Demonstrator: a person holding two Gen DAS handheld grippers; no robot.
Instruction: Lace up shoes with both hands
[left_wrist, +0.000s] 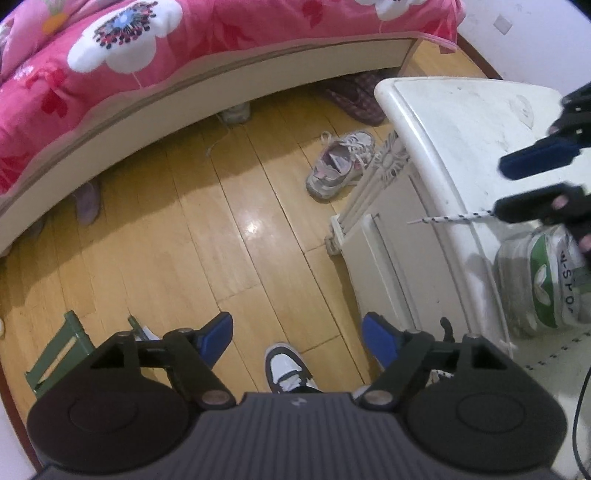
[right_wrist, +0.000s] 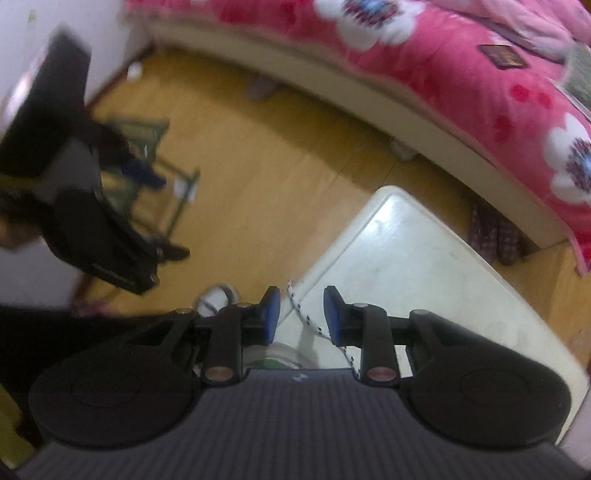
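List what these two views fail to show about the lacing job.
- Shoe on the white cabinet: left wrist view, cut off by the right edge and partly hidden by the gloved hand; its eyelets cannot be seen.
- Lace: right wrist view, its lower run is hidden behind the right gripper; contact with the pads is unclear.
- Left gripper: open, holding nothing.

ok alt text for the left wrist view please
The left hand-held gripper hangs open and empty over a wooden floor, above a foot in a grey-and-white sneaker. At right, the right hand-held gripper holds a white speckled lace over a white cabinet; a pink floral bed runs behind.
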